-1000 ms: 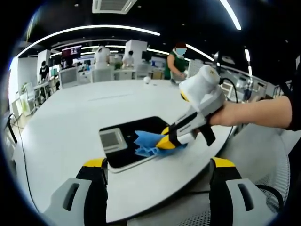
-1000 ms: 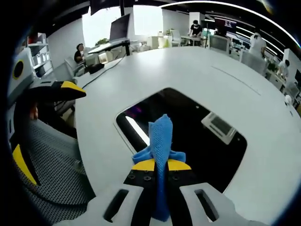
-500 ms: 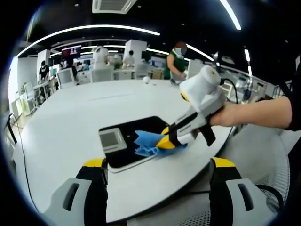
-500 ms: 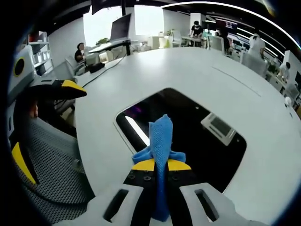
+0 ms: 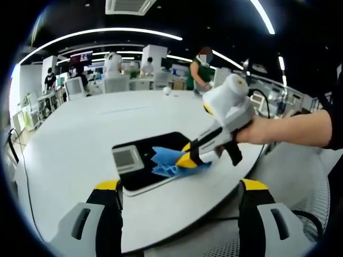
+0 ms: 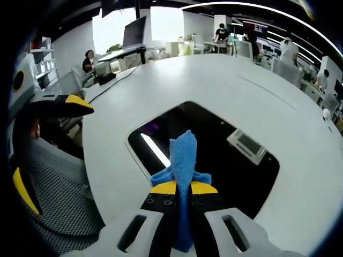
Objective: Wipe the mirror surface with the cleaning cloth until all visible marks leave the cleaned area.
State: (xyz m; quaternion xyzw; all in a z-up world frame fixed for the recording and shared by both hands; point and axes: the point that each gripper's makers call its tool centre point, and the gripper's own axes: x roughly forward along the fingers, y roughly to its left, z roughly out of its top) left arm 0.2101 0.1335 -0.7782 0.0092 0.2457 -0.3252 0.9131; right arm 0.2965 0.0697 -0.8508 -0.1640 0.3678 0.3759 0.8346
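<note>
**Wiping is under way, and more mirror is left to clean**

Your right gripper (image 5: 188,159) has slid a tiny bit toward 9 o'clock in the left gripper view since a second ago, taking the cloth with it.

Closest to you in the right gripper view, your right gripper (image 6: 183,188) is squeezed tight on the blue cleaning cloth (image 6: 183,160). The cloth sticks out past the yellow tips and sits on the near edge of the mirror (image 6: 214,155).

In the left gripper view, your left gripper (image 5: 179,206) has its jaws wide apart and holds nothing. It hangs off the table edge, well apart from the mirror (image 5: 140,170).

The mirror lies flat on the white table (image 6: 214,80), toward 12 o'clock from the cloth. Its dark glass shows ceiling lights. I cannot tell if marks are left on it; they are too small to see. My guess is that the far part, at 1 o'clock, still needs your cloth.
</note>
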